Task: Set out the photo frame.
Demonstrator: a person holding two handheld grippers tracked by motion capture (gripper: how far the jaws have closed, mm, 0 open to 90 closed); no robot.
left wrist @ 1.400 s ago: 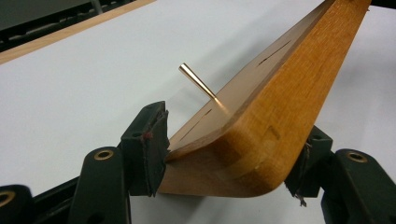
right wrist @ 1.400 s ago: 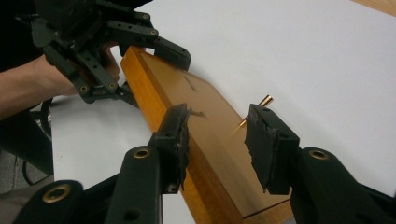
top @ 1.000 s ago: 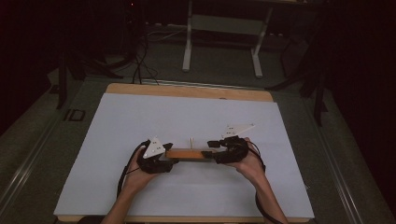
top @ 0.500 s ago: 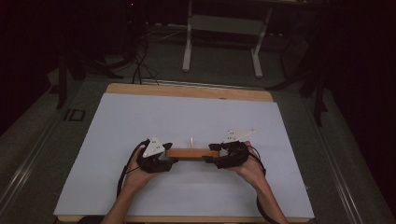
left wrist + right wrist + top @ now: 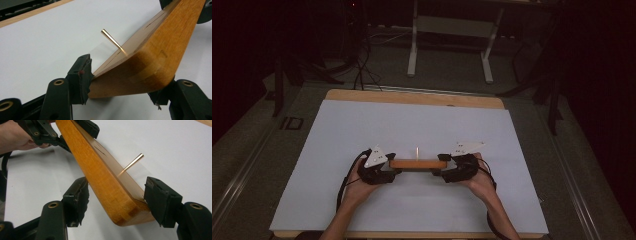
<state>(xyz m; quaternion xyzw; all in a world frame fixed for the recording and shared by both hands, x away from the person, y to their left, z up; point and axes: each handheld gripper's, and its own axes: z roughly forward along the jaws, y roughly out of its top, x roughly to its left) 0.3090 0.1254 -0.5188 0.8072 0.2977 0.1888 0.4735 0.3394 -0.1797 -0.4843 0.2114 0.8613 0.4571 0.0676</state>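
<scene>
Lower centre of the high view: wood block (image 5: 418, 163) lies on the white mat (image 5: 362, 125), w/ a thin brass pin (image 5: 417, 151) standing from its top face, held end-to-end between two grippers. Left gripper (image 5: 388, 169) is clamped on the block's left end; in the left gripper view its pads (image 5: 83, 75) press both sides of the near end of the block (image 5: 150, 55), pin (image 5: 111, 39) at upper centre. Right gripper (image 5: 446, 166) sits at the block's right end, jaws apart: in the right gripper view the left pad (image 5: 81, 200) stands clear of the block (image 5: 105, 177), while the right pad (image 5: 160, 200) is at most just beside the corner; contact there can't be told. Change vs. the earlier high views: right jaws have just been opening, block end remaining between them, and the right hand's plate sits slightly lower in frame; block and left hand unchanged. Reading: right side is letting go, so the block now rests on the mat, steadied by the left grip alone; probably a set-down nearly done, w/ left release remaining.
</scene>
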